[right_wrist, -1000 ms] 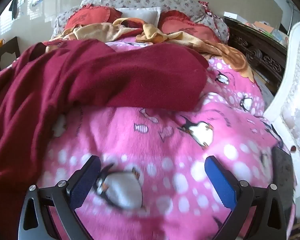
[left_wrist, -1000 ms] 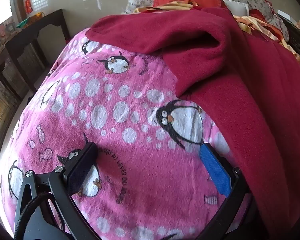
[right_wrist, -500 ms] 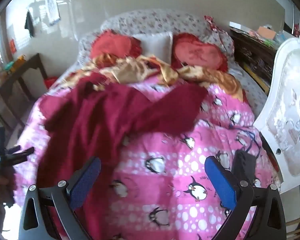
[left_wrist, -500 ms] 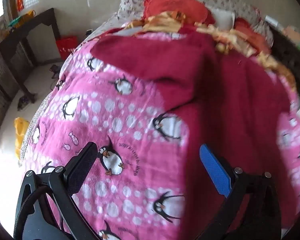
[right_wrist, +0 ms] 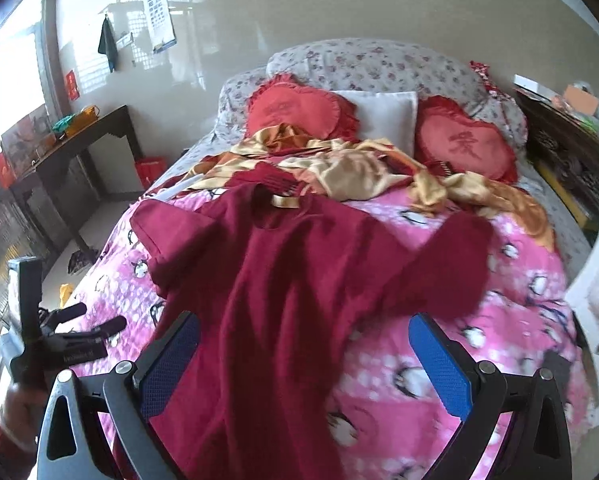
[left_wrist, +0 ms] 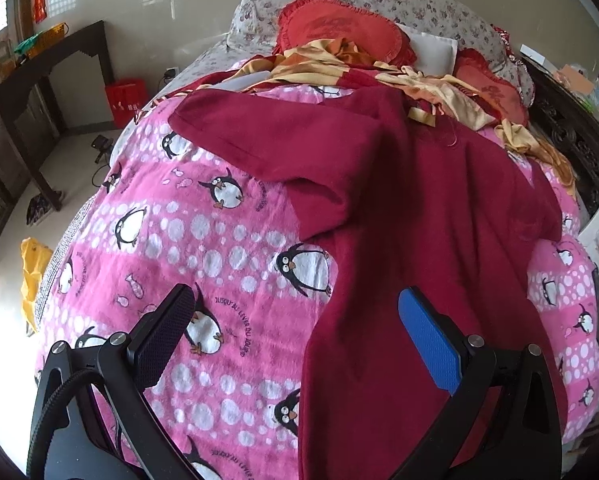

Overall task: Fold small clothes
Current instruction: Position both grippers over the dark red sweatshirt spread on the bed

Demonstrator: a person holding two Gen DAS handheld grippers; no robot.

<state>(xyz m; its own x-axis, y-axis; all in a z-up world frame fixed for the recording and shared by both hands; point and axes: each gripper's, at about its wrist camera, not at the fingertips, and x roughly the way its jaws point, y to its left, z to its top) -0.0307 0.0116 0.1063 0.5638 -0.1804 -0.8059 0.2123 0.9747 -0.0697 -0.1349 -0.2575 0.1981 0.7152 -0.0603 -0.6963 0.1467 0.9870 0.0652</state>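
A dark red long-sleeved top lies spread on the pink penguin blanket, collar toward the pillows, its hem hanging over the near edge. In the left wrist view the top fills the right half, one sleeve folded across the blanket. My left gripper is open and empty above the top's left edge. My right gripper is open and empty, raised well above the top's lower part. The left gripper also shows in the right wrist view at the bed's left side.
A crumpled gold and red cloth, two red heart cushions and a white pillow lie at the head of the bed. A dark side table stands left. A white chair stands right.
Both grippers have pulled back and up from the bed, still open. The view has widened from close on the blanket to the whole top and bed.
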